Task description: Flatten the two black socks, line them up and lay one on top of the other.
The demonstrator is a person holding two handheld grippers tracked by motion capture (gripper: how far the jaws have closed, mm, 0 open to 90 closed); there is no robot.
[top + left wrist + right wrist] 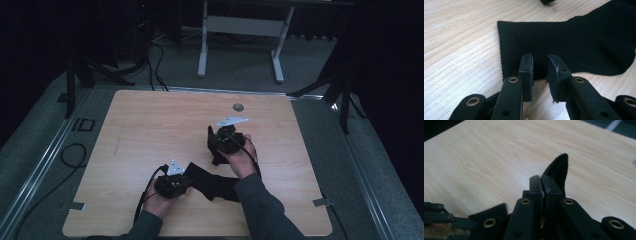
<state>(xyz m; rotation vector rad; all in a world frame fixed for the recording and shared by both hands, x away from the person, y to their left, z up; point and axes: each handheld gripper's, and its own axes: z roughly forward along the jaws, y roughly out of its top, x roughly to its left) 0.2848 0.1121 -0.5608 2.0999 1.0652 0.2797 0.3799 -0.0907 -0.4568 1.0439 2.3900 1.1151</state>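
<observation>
A black sock lies on the wooden table near its front edge. In the left gripper view its ribbed cuff lies flat, with the rest of the sock running off to the right. My left gripper is open, and its jaws stand on either side of the cuff's near edge. The high view shows this left gripper at the sock's left end. My right gripper is shut on the sock's other end, and a fold of sock sticks up past the jaws. Seen from above, the right gripper holds that end up.
A small round grommet sits in the table near its far edge. Bare wood stretches left and beyond the sock. Behind the table stands a white frame. A black cable loops on the floor at left.
</observation>
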